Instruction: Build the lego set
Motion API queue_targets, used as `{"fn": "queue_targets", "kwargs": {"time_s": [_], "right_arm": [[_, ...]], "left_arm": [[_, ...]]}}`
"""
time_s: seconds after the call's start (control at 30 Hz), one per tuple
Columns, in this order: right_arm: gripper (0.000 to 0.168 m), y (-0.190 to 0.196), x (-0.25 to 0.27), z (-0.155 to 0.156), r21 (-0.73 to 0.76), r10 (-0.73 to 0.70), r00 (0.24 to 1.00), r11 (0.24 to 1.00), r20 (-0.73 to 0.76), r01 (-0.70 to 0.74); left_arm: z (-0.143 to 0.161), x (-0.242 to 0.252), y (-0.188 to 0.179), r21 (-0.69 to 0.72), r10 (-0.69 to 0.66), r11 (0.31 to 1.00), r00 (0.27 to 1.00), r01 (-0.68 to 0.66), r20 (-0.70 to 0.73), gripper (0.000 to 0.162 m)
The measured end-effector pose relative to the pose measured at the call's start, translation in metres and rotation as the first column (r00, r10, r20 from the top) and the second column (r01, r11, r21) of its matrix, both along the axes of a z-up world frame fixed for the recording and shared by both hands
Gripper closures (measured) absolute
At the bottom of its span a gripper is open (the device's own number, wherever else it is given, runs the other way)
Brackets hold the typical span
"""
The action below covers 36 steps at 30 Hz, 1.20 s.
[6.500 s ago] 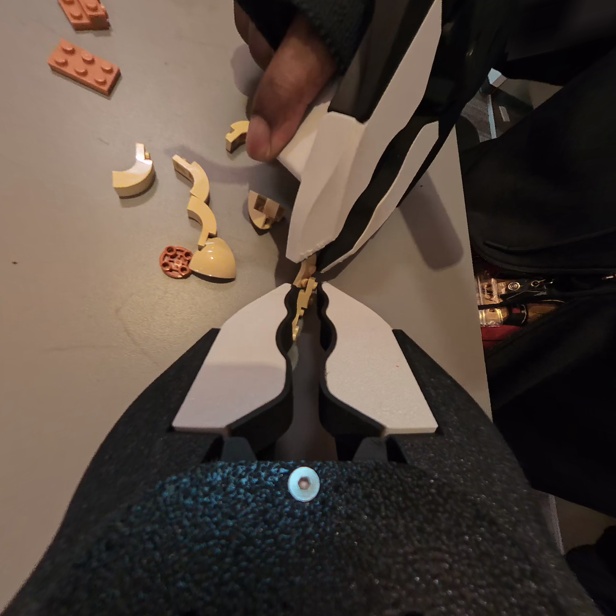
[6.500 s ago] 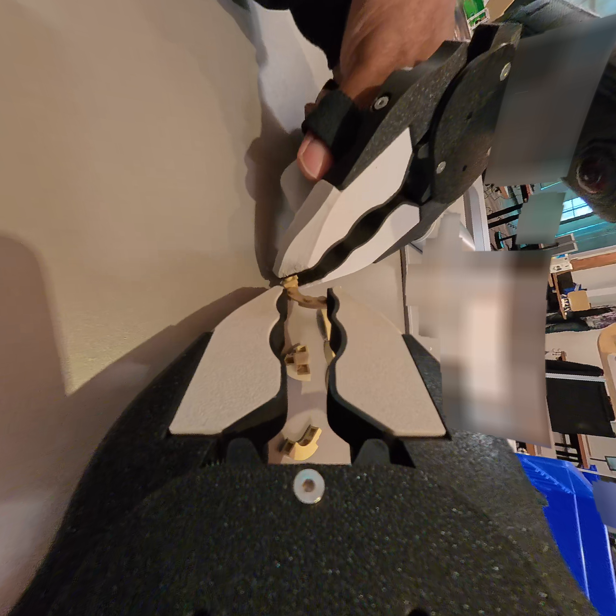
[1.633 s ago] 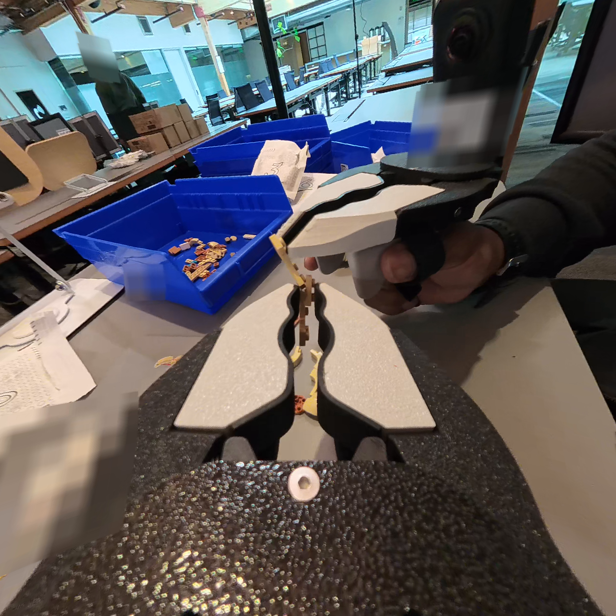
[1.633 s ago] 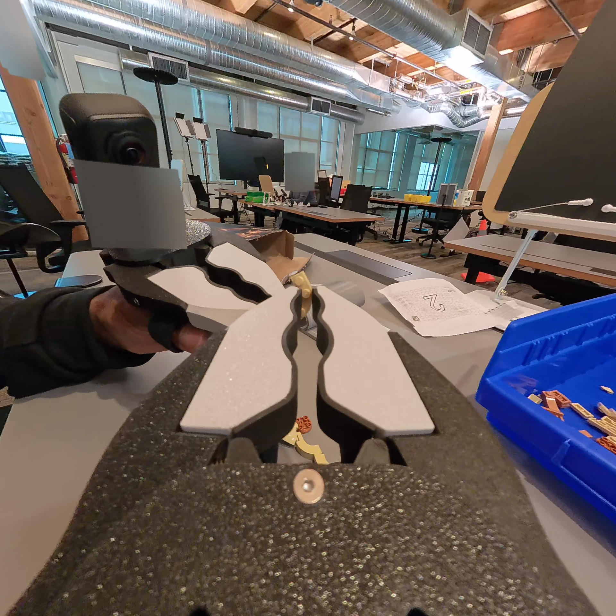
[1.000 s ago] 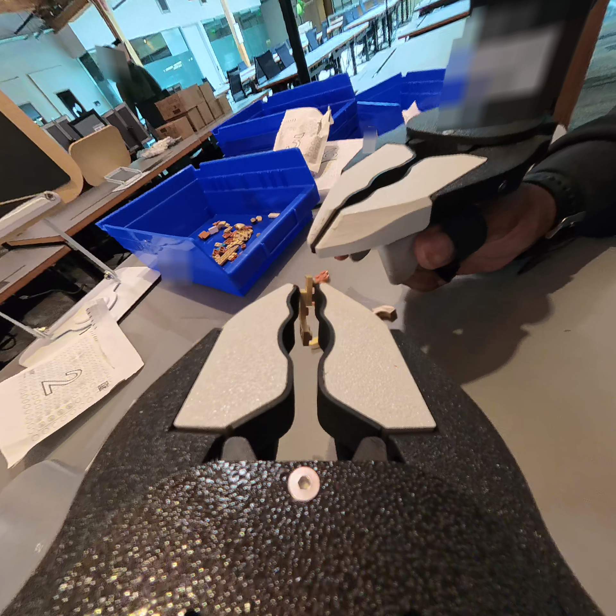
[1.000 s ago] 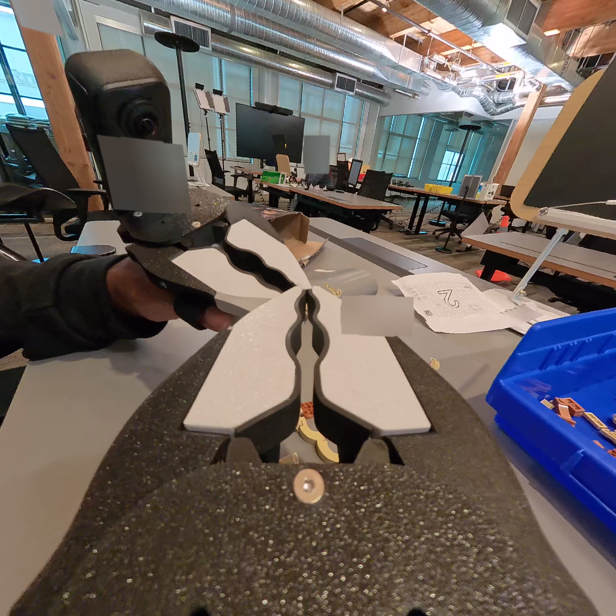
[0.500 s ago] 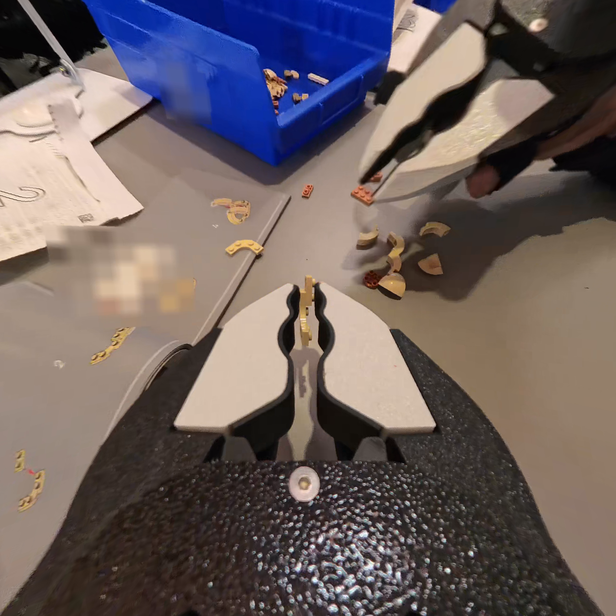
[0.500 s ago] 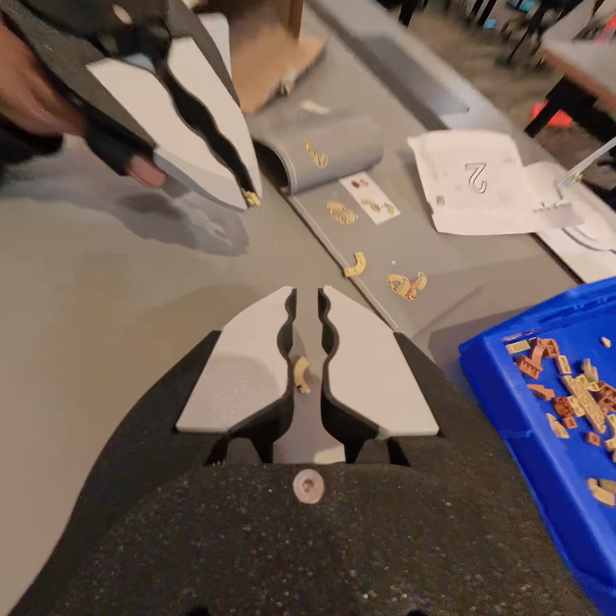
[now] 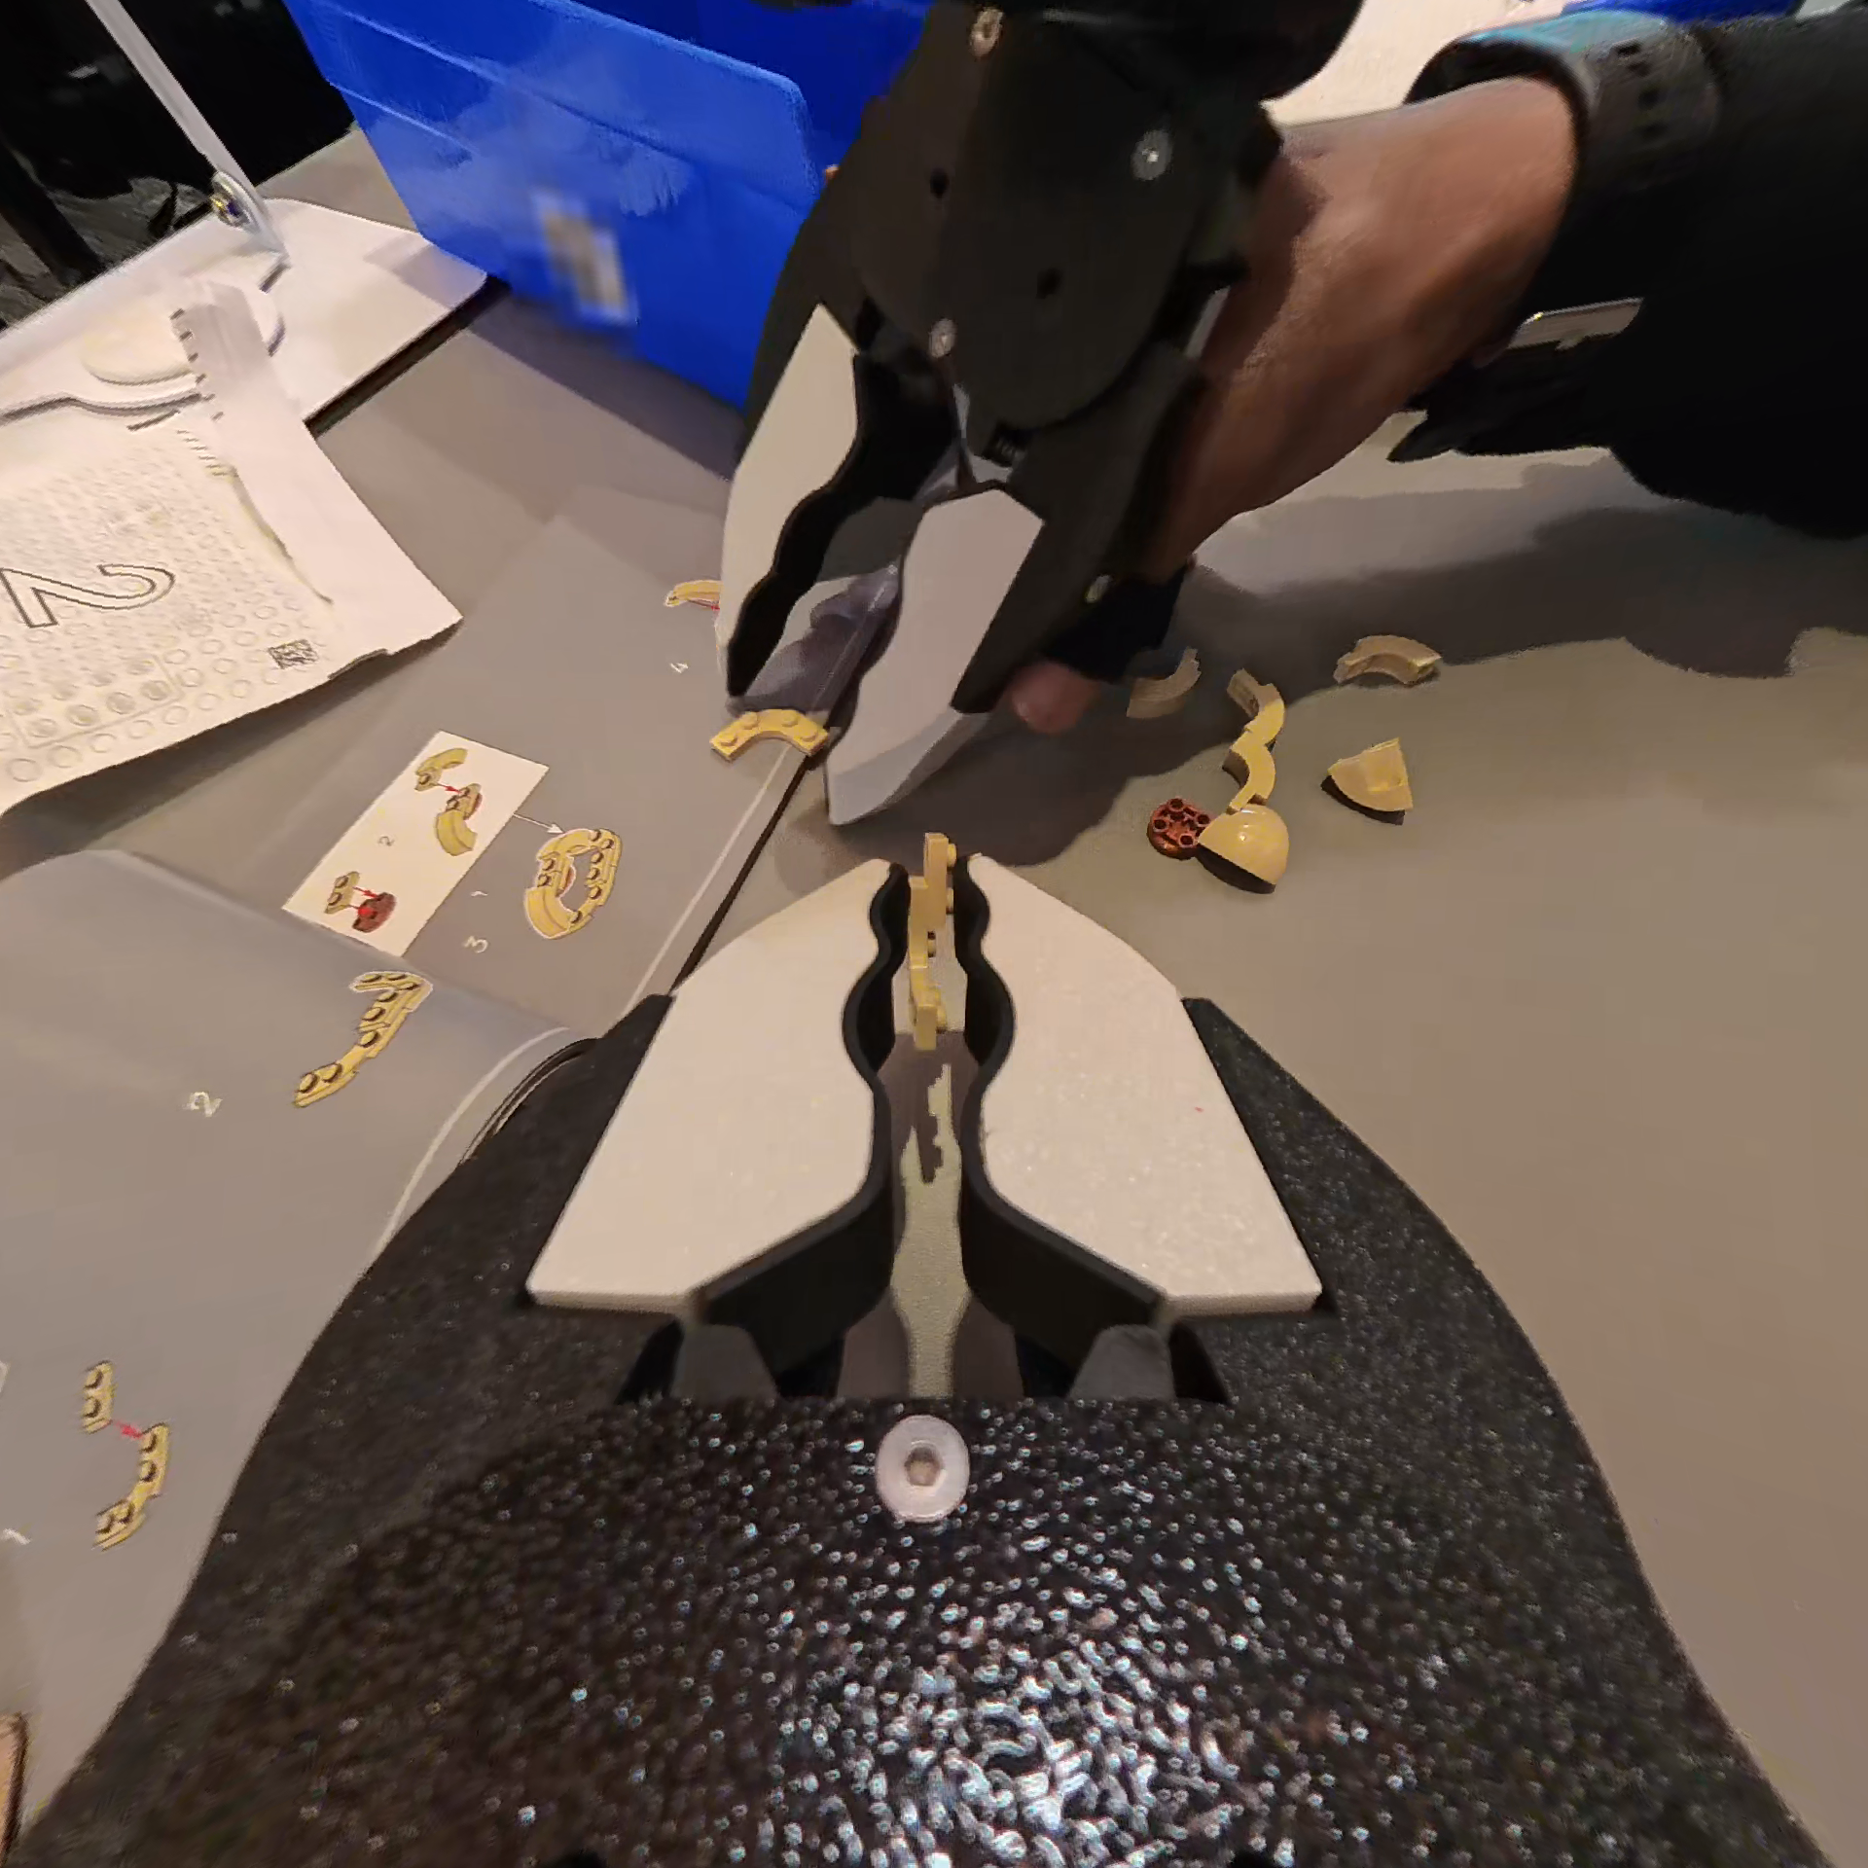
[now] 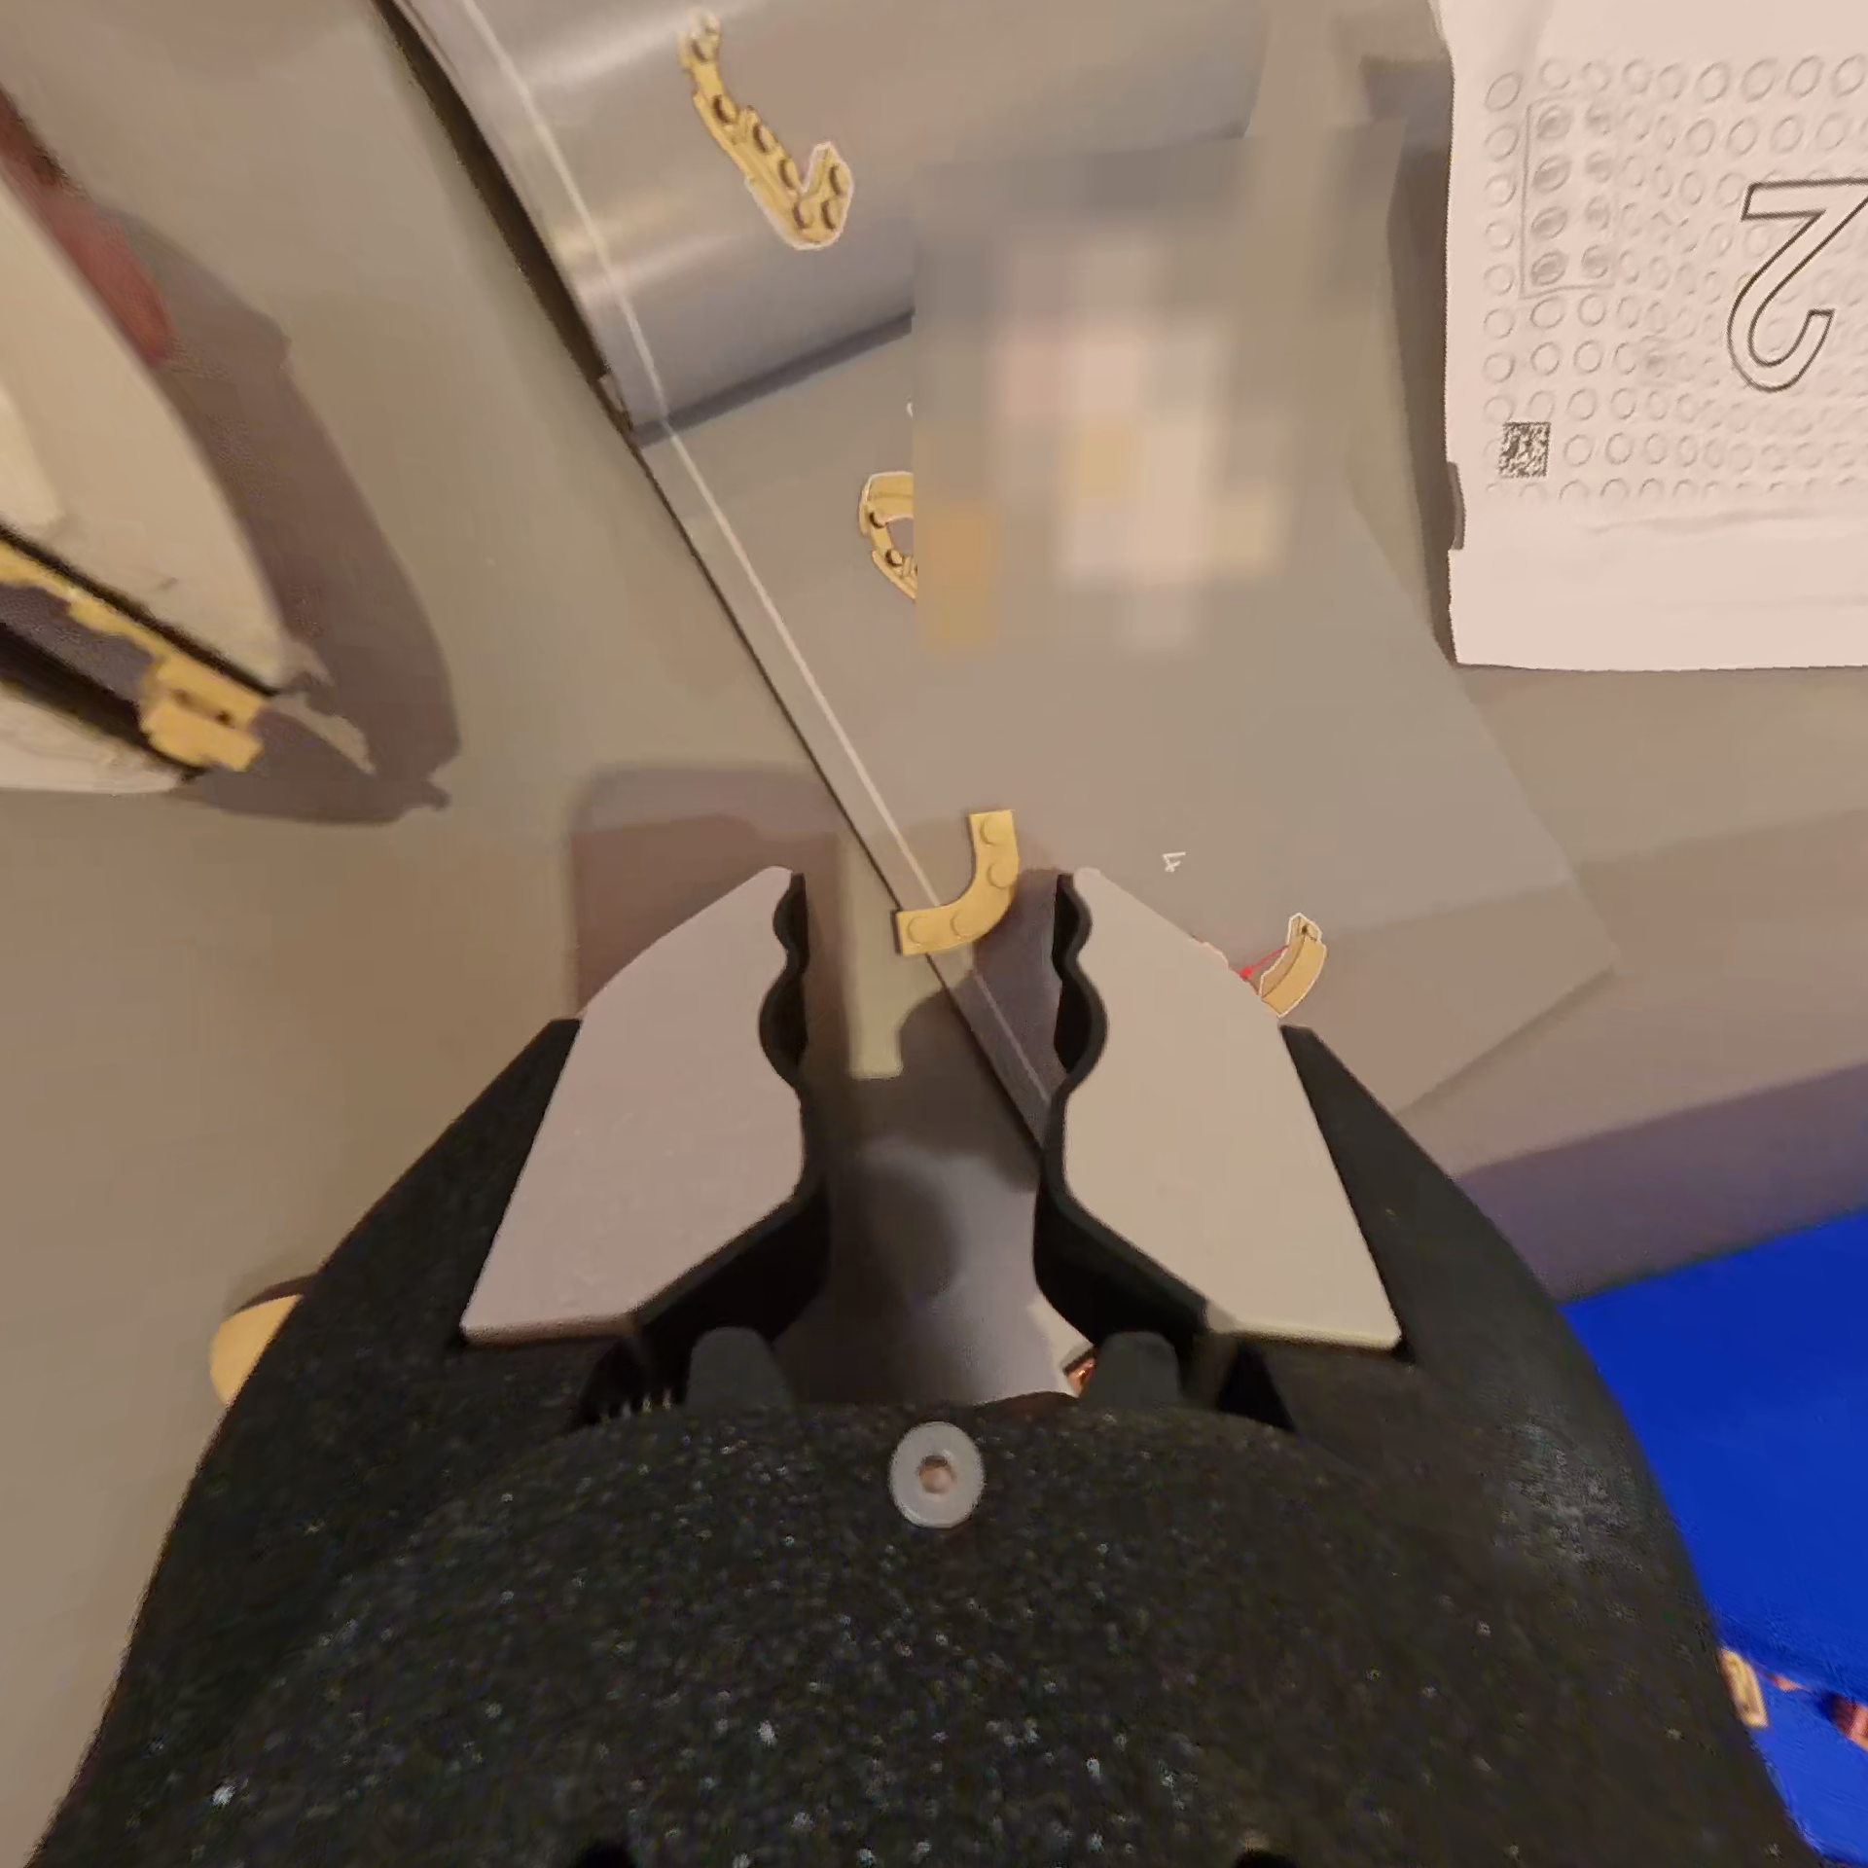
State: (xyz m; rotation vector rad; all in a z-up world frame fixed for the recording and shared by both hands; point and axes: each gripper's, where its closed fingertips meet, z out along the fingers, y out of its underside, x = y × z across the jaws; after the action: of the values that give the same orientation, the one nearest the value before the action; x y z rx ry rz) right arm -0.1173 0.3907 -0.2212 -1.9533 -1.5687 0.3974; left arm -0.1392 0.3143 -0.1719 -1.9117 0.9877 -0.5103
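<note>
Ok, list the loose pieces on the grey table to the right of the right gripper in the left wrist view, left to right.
Reddish-brown round piece → tan dome → tan wedge → tan arch, all to the right of the right gripper on the table.

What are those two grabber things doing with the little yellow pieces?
A person is building a Lego set with two hand-held grippers. The left gripper is shut on a tan curved assembly, held above the table. The right gripper is open, hovering over a loose tan curved plate lying at the edge of the instruction booklet.
</note>
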Motion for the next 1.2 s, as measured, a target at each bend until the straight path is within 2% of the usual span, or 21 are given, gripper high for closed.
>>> {"fn": "queue_targets", "kwargs": {"time_s": [0.17, 0.23, 0.47, 0.6, 0.7, 0.8, 0.9, 1.03, 1.2], "right_arm": [[0.135, 0.001, 0.002, -0.001, -0.037, -0.011, 1.0, 0.999, -0.007, 0.011], [0.146, 0.0, 0.003, -0.001, -0.036, -0.015, 1.0, 0.999, -0.011, 0.015], [0.147, -0.014, 0.01, 0.002, -0.009, 0.012, 0.999, 1.0, -0.039, -0.012], [0.147, -0.027, 0.014, 0.022, 0.097, 0.037, 0.995, 0.995, -0.09, -0.028], [0.147, -0.048, 0.013, 0.053, 0.264, 0.113, 0.976, 0.963, -0.187, -0.061], [0.147, -0.076, 0.014, 0.082, 0.456, 0.216, 0.946, 0.886, -0.242, -0.086], [0.148, -0.094, 0.018, 0.1, 0.593, 0.252, 0.937, 0.802, -0.242, -0.063], [0.148, -0.111, 0.02, 0.113, 0.673, 0.28, 0.929, 0.738, -0.242, -0.048], [0.148, -0.121, 0.023, 0.114, 0.71, 0.283, 0.931, 0.703, -0.229, -0.039]], "left_arm": [[0.004, 0.0, -0.001, 0.01, -0.005, 1.0, 1.0, 0.005, 0.008, 0.154], [0.005, 0.001, -0.002, 0.01, -0.007, 1.0, 1.0, 0.006, 0.013, 0.154], [-0.001, 0.003, -0.003, -0.008, -0.019, 1.0, 1.0, 0.019, 0.009, 0.154], [-0.003, 0.006, -0.005, -0.034, -0.039, 0.999, 0.999, 0.04, 0.033, 0.154], [0.004, 0.013, -0.009, -0.079, -0.057, 0.994, 0.987, 0.07, 0.151, 0.154], [0.024, 0.022, -0.015, -0.12, -0.083, 0.984, 0.935, 0.132, 0.345, 0.154], [0.042, 0.031, -0.025, -0.125, -0.133, 0.967, 0.86, 0.221, 0.492, 0.154], [0.056, 0.044, -0.045, -0.137, -0.21, 0.92, 0.757, 0.367, 0.619, 0.154], [0.063, 0.051, -0.054, -0.136, -0.239, 0.886, 0.688, 0.444, 0.685, 0.154]]}}
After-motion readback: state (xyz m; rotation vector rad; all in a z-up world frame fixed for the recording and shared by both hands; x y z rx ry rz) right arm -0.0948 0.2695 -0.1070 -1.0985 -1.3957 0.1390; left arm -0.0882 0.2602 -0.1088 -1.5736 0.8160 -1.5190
